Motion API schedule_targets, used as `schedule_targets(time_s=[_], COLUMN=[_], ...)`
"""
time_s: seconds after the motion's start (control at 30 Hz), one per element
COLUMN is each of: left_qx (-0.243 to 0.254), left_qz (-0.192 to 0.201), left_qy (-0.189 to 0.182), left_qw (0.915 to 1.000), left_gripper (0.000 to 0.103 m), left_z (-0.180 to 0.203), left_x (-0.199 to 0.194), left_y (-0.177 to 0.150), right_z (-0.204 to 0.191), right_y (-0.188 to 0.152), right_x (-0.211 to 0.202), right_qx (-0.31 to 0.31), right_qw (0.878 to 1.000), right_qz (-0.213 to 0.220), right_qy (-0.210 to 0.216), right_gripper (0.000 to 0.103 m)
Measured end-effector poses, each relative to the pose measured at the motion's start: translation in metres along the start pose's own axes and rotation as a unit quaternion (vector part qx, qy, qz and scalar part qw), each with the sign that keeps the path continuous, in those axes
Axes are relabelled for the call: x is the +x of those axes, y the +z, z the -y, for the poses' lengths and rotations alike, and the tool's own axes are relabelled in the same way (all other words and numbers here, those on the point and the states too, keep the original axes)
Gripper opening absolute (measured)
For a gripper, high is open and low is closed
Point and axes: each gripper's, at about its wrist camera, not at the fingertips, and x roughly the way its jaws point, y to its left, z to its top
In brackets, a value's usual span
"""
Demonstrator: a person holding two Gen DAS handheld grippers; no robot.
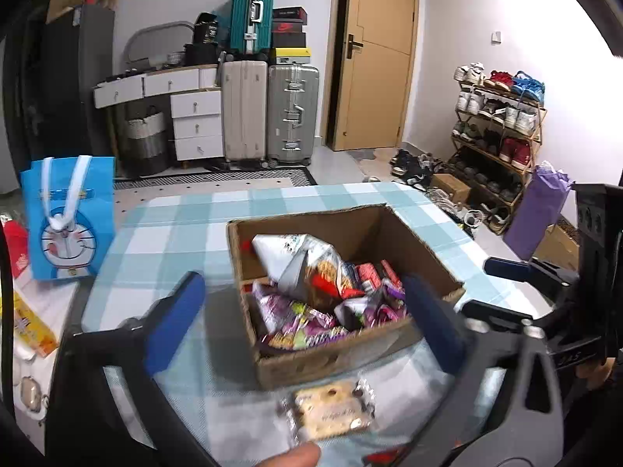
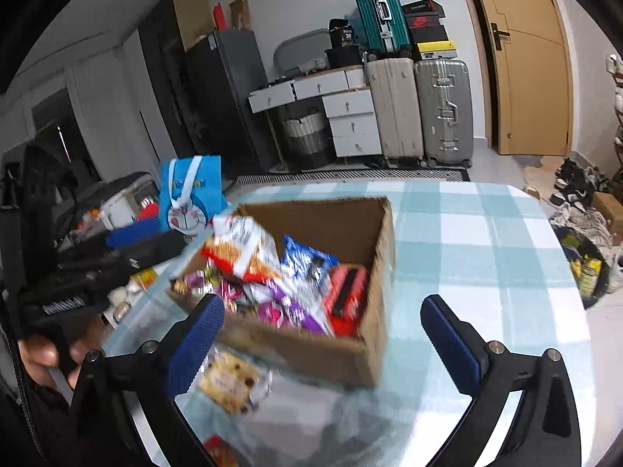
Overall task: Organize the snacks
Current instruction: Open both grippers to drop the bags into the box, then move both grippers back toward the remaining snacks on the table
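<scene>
An open cardboard box (image 1: 424, 245) full of snack packets (image 1: 311, 303) stands on the checked tablecloth (image 1: 175, 233); it also shows in the right wrist view (image 2: 381, 241). A clear-wrapped cracker packet (image 1: 331, 412) lies on the cloth just in front of the box, also in the right wrist view (image 2: 229, 383). My left gripper (image 1: 303, 311) is open and empty, its blue pads either side of the box's near end. My right gripper (image 2: 323, 334) is open and empty, hovering before the box's near corner. The right gripper shows at the right of the left wrist view (image 1: 525, 272).
A blue Doraemon gift bag (image 1: 70, 218) stands at the table's left edge, with yellow packets (image 1: 31, 327) beside it. A purple bag (image 1: 541, 214), shoe rack (image 1: 498, 124) and shoes lie right of the table. Suitcases (image 1: 268, 113) and drawers (image 1: 194, 116) stand at the far wall.
</scene>
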Motion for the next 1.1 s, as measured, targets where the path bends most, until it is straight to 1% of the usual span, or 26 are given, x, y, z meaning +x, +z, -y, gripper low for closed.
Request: schedule_targets(time_s=[0.13,0.23,0.4,0.47,0.53,0.57,0.63,0.73,0.87,0.9,1.1], left_qx=[0.002,0.002,-0.001,0.001,-0.001,-0.003,-0.005,-0.002,0.002,0.000,0.001], left_qz=[0.000,-0.008,-0.024,-0.028,-0.035,-0.040,-0.046,-0.057,-0.060,-0.060,-0.055], left_qy=[0.011,0.015,0.019,0.025,0.028,0.028,0.029,0.029,0.034,0.033,0.033], left_qw=[0.9999,0.9999,0.9995,0.9993,0.9990,0.9988,0.9985,0.9979,0.9976,0.9976,0.9980], left_gripper=[0.102,0.102,0.102,0.102,0.102,0.102,0.102,0.102,0.102,0.102,0.102], left_z=[0.001,0.000,-0.002,-0.003,-0.002,-0.002,-0.002,-0.003,-0.003,-0.003,-0.003], left_x=[-0.025,-0.037,-0.047,-0.048,-0.049,-0.050,-0.051,-0.054,-0.056,-0.057,-0.062], left_y=[-0.019,-0.036,-0.061,-0.066,-0.074,-0.079,-0.087,-0.095,-0.101,-0.099,-0.094], right_z=[0.000,0.002,0.002,-0.001,-0.007,-0.011,-0.020,-0.028,-0.040,-0.043,-0.067], right_y=[-0.019,-0.034,-0.055,-0.062,-0.069,-0.072,-0.075,-0.078,-0.081,-0.083,-0.097], right_x=[-0.017,-0.026,-0.037,-0.039,-0.041,-0.041,-0.042,-0.042,-0.040,-0.040,-0.025], right_qx=[-0.003,0.000,0.005,0.002,-0.006,-0.017,-0.034,-0.047,-0.067,-0.073,-0.109], right_qw=[1.000,1.000,1.000,0.999,0.999,0.998,0.997,0.996,0.994,0.993,0.984], right_qz=[-0.005,-0.011,-0.026,-0.036,-0.051,-0.062,-0.065,-0.075,-0.088,-0.091,-0.126], right_qy=[-0.002,-0.004,-0.007,-0.005,-0.004,-0.011,-0.017,-0.001,0.022,0.033,0.062], right_gripper=[0.102,0.102,0.102,0.102,0.102,0.102,0.102,0.102,0.102,0.102,0.102])
